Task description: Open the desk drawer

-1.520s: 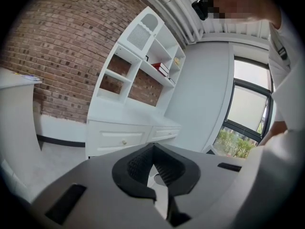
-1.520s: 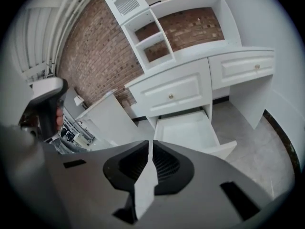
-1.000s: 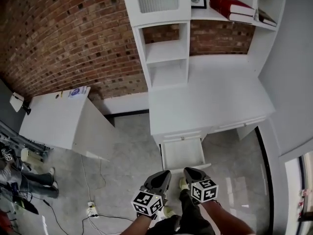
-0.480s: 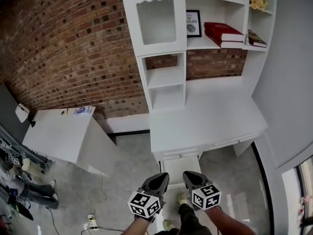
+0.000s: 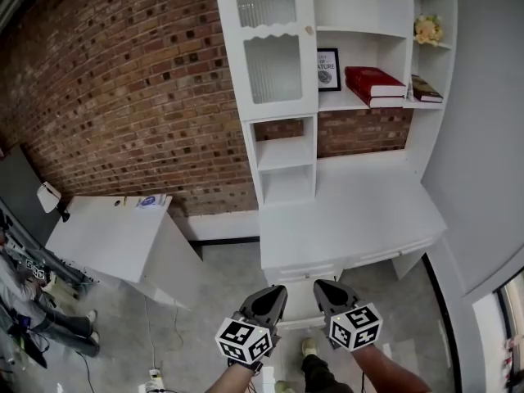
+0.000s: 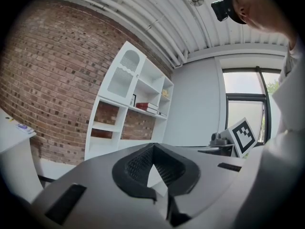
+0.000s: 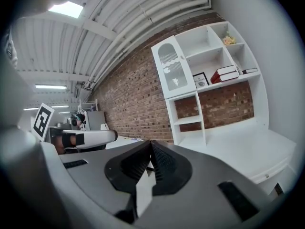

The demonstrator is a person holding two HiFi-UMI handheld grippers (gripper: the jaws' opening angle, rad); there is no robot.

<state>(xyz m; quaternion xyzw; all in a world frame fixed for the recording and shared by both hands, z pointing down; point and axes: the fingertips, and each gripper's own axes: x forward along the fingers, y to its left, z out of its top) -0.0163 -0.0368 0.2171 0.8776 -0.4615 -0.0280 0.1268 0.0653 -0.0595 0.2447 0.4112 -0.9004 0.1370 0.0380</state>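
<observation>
Over to the left gripper (image 5: 274, 295): clamped closed, empty. Same at the right gripper (image 5: 323, 291), side by side above the drawer (image 5: 300, 305), near the white counter (image 5: 352, 219).

Brick wall (image 5: 123, 97) behind white shelving (image 5: 282, 150) and a low cabinet (image 5: 106, 236); grey floor (image 5: 217, 273).

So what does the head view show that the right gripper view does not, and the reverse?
Only the head view: the person's shoe, a floor cable, and the marker cube on the right gripper.

Only the right gripper view: the ceiling pipes, a lit lamp, and a look along that gripper's jaws, which are together with nothing between them.

Both: the brick wall, the shelf unit, the red books, the flowers and the desk.
</observation>
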